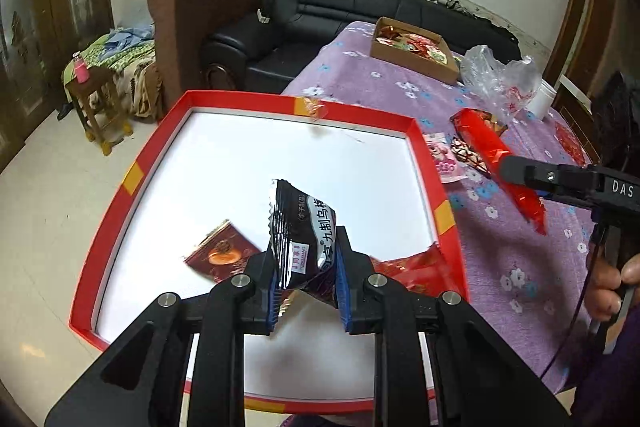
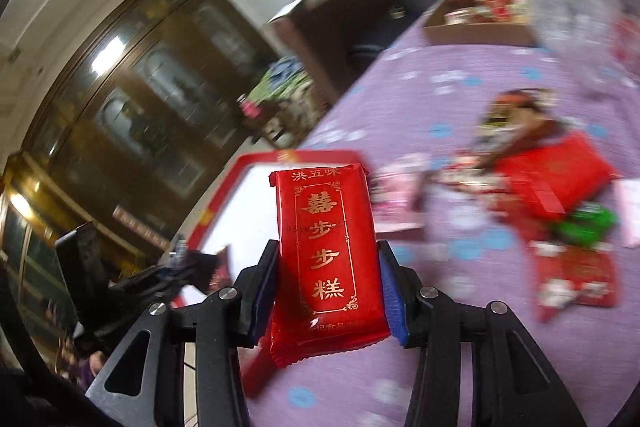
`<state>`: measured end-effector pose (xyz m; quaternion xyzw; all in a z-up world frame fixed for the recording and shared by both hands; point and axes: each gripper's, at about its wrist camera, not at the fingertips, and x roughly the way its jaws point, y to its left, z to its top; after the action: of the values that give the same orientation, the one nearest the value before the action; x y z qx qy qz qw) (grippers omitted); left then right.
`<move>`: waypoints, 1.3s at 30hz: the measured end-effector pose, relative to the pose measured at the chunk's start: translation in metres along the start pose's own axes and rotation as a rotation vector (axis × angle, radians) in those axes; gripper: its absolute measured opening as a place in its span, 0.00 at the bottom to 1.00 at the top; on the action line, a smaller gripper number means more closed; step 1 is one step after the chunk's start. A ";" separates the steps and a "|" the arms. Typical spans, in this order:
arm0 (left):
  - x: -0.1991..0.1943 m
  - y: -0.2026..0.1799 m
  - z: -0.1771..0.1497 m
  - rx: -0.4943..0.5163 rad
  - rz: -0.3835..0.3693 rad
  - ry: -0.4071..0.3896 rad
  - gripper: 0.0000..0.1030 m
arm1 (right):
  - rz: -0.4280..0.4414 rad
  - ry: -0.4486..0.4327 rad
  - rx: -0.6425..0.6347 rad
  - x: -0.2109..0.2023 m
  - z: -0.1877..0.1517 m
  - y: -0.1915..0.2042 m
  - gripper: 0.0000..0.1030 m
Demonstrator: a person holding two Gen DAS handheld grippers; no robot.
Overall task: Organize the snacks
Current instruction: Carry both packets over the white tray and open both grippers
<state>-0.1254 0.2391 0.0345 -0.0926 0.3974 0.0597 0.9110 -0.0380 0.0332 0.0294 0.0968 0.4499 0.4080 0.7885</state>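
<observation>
Left tongs (image 1: 306, 283): we see them squeezed on one black snack bag (image 1: 302, 235), up over the red tray (image 1: 132, 179).
Right tongs (image 2: 328, 283): closed on one red cake pack (image 2: 328, 247), over the table.
In the tray: two small packs, one brown (image 1: 222, 255), one red (image 1: 416, 267).
Boxes: one cardboard box (image 1: 412, 61) of snacks, far off.
Table: purple flower cloth (image 1: 520, 247).
Room: one black sofa (image 1: 320, 23), one brown chair (image 1: 188, 27), white floor.

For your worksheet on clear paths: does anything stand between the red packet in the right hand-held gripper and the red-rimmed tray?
Nothing visible does. The red packet, clamped in the right hand-held gripper, is over the purple tablecloth beside the red-rimmed tray; only the tray's low rim lies between.
</observation>
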 end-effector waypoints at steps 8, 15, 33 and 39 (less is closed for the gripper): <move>-0.001 0.018 -0.003 -0.035 0.018 -0.006 0.19 | 0.043 0.071 -0.054 0.056 0.003 0.043 0.45; 0.005 0.026 -0.002 -0.040 0.043 0.002 0.19 | 0.059 0.099 -0.113 0.083 -0.001 0.067 0.45; -0.012 -0.025 0.008 0.105 0.190 -0.128 0.50 | -0.042 -0.207 -0.024 0.002 0.022 -0.017 0.53; -0.007 -0.052 0.009 0.154 0.180 -0.104 0.50 | -0.064 -0.231 0.016 -0.015 0.027 -0.029 0.53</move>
<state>-0.1142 0.1903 0.0521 0.0169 0.3595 0.1154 0.9258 -0.0039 0.0096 0.0393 0.1352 0.3620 0.3652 0.8470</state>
